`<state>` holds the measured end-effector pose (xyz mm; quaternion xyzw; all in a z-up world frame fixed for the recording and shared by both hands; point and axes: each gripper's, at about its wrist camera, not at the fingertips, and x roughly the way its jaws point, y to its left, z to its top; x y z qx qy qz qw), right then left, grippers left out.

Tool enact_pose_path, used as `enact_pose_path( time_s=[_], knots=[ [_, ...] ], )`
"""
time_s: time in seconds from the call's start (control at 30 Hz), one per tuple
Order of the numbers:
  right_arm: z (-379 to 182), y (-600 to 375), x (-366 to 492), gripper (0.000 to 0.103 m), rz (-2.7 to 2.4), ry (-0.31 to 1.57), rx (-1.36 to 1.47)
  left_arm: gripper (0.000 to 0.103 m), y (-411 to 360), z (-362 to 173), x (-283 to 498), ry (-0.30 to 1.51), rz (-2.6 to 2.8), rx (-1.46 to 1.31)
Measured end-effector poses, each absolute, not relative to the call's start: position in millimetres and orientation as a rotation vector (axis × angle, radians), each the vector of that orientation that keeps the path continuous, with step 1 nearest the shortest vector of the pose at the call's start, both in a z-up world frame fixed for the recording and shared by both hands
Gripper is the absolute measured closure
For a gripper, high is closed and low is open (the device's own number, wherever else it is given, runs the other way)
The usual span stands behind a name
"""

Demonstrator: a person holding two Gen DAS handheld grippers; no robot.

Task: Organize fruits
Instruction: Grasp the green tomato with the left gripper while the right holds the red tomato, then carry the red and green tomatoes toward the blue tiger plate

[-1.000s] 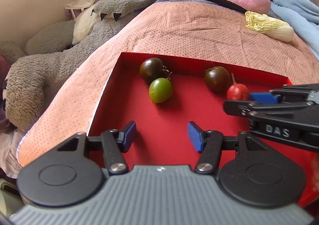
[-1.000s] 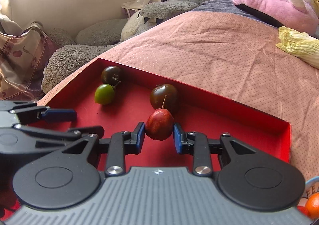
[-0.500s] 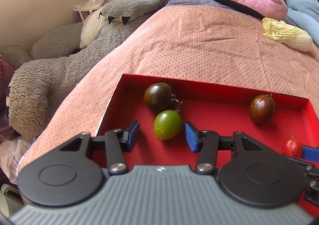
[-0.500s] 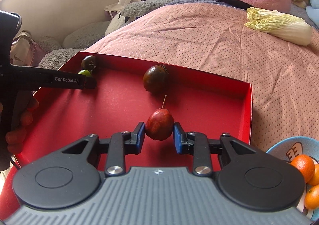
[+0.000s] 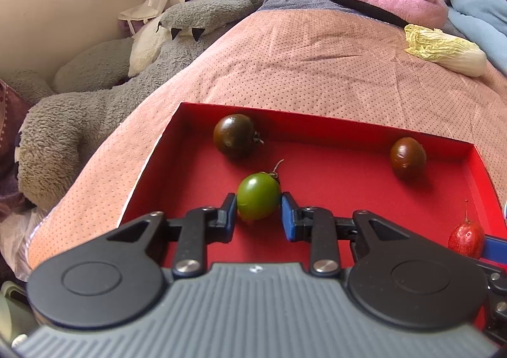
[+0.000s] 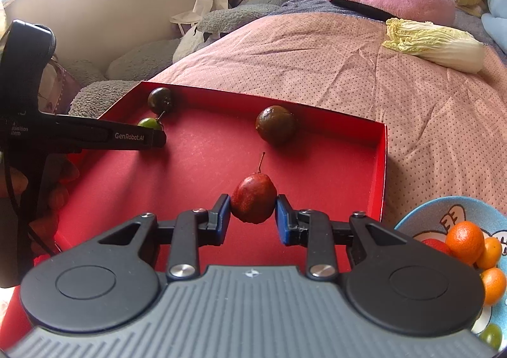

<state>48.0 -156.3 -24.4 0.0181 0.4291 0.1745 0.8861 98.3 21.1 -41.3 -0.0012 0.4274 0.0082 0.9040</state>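
Fingers, right gripper (image 6: 253, 212): pinched on a small red stemmed fruit (image 6: 253, 199), held above the red tray (image 6: 380, 167) floor near its right wall.

Fingers, left gripper (image 5: 258, 213): closed against both sides of a green tomato (image 5: 258, 196), low over the tray; whether it is lifted cannot be told.

Left in the tray: two dark brown tomatoes (image 5: 234, 135), (image 5: 407, 157), untouched.

Already gathered: small oranges (image 6: 465, 239) and a red fruit in the blue patterned bowl (image 6: 443, 209) just beside the tray.

Progress is judged as partial: two fruits gripped, two not yet collected.
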Motion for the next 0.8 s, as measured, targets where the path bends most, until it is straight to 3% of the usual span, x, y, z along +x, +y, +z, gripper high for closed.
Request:
enact_pose_path(
  time_s=[0.8],
  knots=[
    [2, -174, -7, 0.068, 0.376, 0.838, 0.033, 0.07, -9, -23, 54, 0.86, -0.026, 0.02]
  ],
)
